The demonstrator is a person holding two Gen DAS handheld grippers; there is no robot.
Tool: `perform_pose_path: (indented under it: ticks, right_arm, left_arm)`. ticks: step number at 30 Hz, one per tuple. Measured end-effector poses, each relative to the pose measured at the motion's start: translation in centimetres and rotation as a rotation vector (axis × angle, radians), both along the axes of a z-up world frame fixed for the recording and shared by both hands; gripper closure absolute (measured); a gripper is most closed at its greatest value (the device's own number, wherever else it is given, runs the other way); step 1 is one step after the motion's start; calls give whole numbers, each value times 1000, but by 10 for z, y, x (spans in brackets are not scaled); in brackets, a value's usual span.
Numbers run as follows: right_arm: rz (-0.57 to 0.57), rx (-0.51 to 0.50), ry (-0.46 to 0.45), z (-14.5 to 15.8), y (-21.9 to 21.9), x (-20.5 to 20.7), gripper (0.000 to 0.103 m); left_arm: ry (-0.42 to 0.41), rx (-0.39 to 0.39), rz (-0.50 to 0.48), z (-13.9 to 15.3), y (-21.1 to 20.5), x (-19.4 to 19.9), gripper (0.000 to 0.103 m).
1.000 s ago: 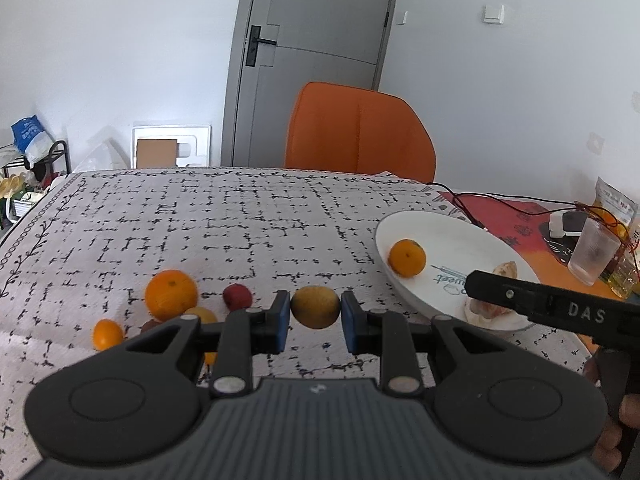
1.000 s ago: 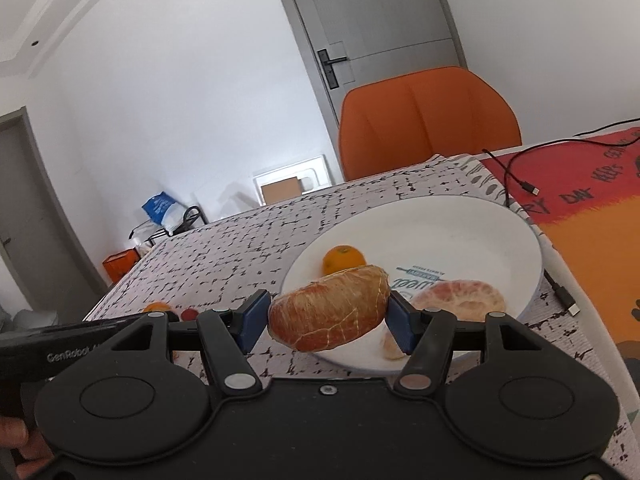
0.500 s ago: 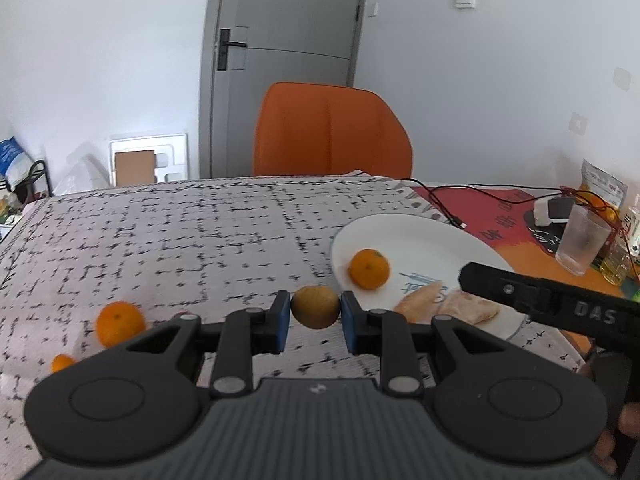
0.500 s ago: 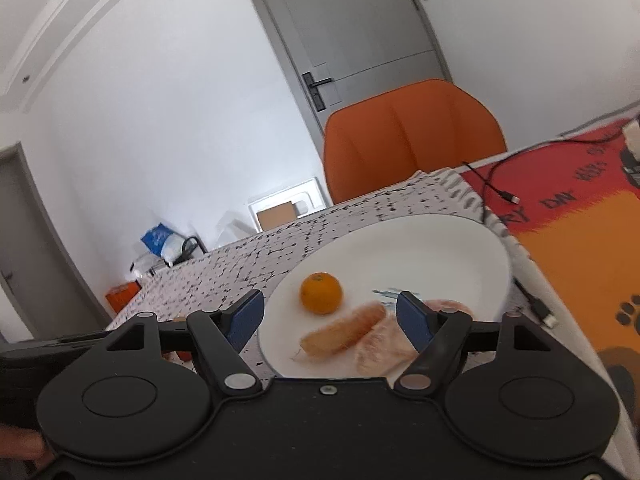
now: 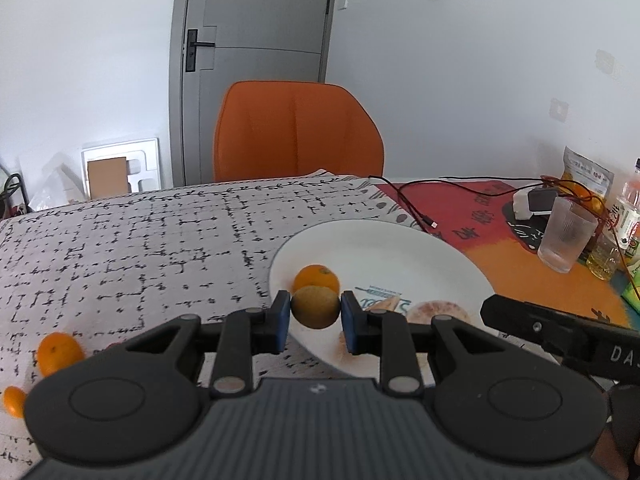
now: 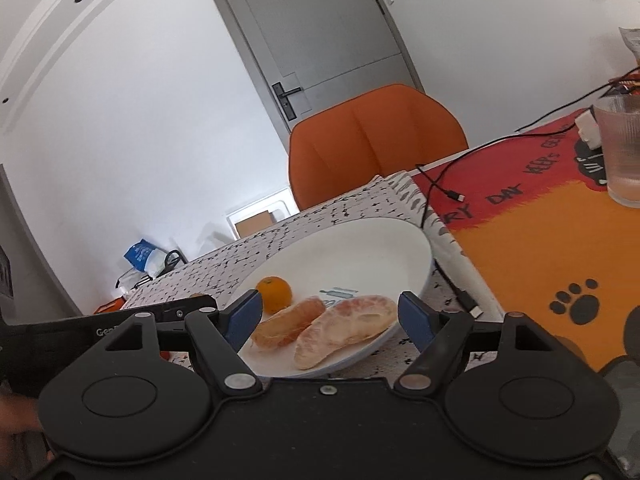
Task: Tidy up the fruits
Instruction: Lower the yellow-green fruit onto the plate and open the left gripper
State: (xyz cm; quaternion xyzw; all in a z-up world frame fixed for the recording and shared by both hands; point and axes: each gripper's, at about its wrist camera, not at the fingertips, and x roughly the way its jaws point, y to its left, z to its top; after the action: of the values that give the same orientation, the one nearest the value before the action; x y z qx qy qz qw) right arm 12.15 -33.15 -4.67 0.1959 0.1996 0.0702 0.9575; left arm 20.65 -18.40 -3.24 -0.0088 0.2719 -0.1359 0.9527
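My left gripper (image 5: 315, 314) is shut on a small round brownish fruit (image 5: 315, 305), held over the near left rim of the white plate (image 5: 404, 246). On the plate lie a small orange (image 5: 317, 275) and peeled citrus segments (image 5: 438, 312). In the right wrist view my right gripper (image 6: 330, 314) stands open above the plate's near rim (image 6: 372, 240), with nothing between its pads. Two peeled segments (image 6: 346, 326) (image 6: 289, 322) rest on the plate below it, beside the orange (image 6: 274, 289). Two loose oranges (image 5: 60, 352) (image 5: 14, 400) sit on the patterned cloth at the left.
An orange chair (image 5: 298, 136) stands behind the table. To the right, on a red and orange mat (image 6: 540, 232), are a glass (image 5: 566, 236), cables (image 6: 438, 184), bottles and a snack bag (image 5: 586, 176). The right gripper's body (image 5: 560, 340) lies at the plate's right edge.
My left gripper carried the brownish fruit rightward from the loose fruits to the plate. My right gripper opened and let go of the peeled segment, which now lies on the plate.
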Motion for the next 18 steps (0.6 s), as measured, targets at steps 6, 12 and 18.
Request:
perform_pose_path:
  ticks: [6, 12, 18]
  right_arm:
    - [-2, -1, 8, -1, -2, -3, 27]
    - [1, -9, 13, 0, 6, -3, 23]
    - [10, -26, 14, 4, 23, -3, 19]
  left_arm:
    - [-7, 37, -16, 2, -10, -3, 67]
    - [4, 22, 31, 0, 8, -12, 50]
    - [-19, 12, 77, 5, 36, -27, 38]
